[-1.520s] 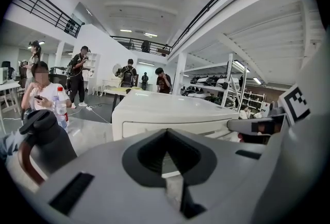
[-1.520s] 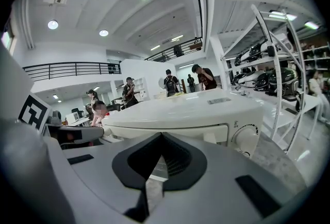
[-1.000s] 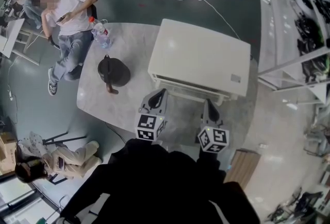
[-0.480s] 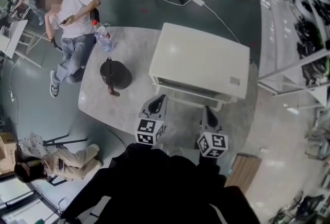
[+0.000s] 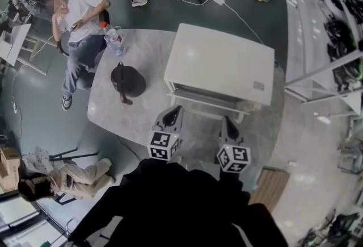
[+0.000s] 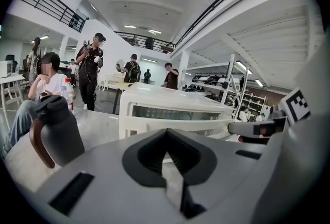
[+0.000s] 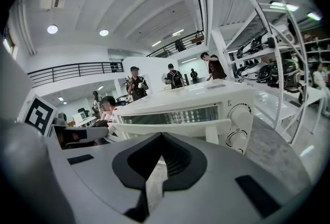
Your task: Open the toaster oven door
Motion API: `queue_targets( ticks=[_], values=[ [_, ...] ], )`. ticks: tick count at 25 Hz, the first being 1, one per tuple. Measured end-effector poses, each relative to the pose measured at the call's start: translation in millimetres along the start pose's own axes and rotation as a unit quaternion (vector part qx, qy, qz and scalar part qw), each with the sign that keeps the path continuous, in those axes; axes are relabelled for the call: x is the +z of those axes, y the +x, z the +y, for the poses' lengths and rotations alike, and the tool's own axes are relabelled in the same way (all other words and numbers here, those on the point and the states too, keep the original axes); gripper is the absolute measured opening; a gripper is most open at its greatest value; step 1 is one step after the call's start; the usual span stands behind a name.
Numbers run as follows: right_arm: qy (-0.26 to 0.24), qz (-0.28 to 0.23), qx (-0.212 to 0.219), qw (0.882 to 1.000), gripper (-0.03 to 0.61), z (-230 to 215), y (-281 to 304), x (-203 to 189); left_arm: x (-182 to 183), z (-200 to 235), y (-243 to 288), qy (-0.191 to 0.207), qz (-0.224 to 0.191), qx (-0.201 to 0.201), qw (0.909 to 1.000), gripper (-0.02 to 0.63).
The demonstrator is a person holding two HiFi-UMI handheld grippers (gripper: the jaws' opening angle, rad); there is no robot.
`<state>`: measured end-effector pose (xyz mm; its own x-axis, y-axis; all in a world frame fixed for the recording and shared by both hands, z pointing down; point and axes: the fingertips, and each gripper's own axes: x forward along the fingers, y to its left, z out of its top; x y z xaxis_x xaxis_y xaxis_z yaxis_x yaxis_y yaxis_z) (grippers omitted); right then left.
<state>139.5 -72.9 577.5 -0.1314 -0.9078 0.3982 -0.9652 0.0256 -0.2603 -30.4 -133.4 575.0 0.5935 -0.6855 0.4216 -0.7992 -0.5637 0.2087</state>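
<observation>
A white toaster oven [image 5: 220, 65] stands on the grey marble table [image 5: 136, 118], with its front toward me. Its glass door [image 7: 175, 115] is closed, and the white handle bar [image 7: 170, 127] runs across the front. The knobs [image 7: 238, 117] are at its right end. My left gripper [image 5: 174, 111] hovers just before the oven's left front, jaws together and holding nothing. My right gripper [image 5: 227, 121] hovers before the right front, likewise shut and empty. In the gripper views the left gripper [image 6: 165, 138] and right gripper [image 7: 162, 140] both point at the handle without touching it.
A black kettle [image 5: 126, 80] sits on the table left of the oven. A water bottle [image 5: 113, 40] stands at the far left corner, next to a seated person [image 5: 79, 19]. White shelving [image 5: 334, 30] lines the right side. Another person crouches on the floor [image 5: 68, 178].
Both grippers stay in about the same place before the oven. The head view has shifted a little. The seated person has raised a hand, and someone walks past behind the table.
</observation>
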Motion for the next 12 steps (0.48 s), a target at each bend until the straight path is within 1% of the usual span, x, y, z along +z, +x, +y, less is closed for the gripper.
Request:
queue_targets(
  ticks=[12],
  values=[
    [0.001, 0.003, 0.001, 1.000, 0.002, 1.4, -5.2, -8.1, -9.9, -1.3, -5.2, -0.006, 0.011, -0.002, 0.9999, 0.003]
  ],
)
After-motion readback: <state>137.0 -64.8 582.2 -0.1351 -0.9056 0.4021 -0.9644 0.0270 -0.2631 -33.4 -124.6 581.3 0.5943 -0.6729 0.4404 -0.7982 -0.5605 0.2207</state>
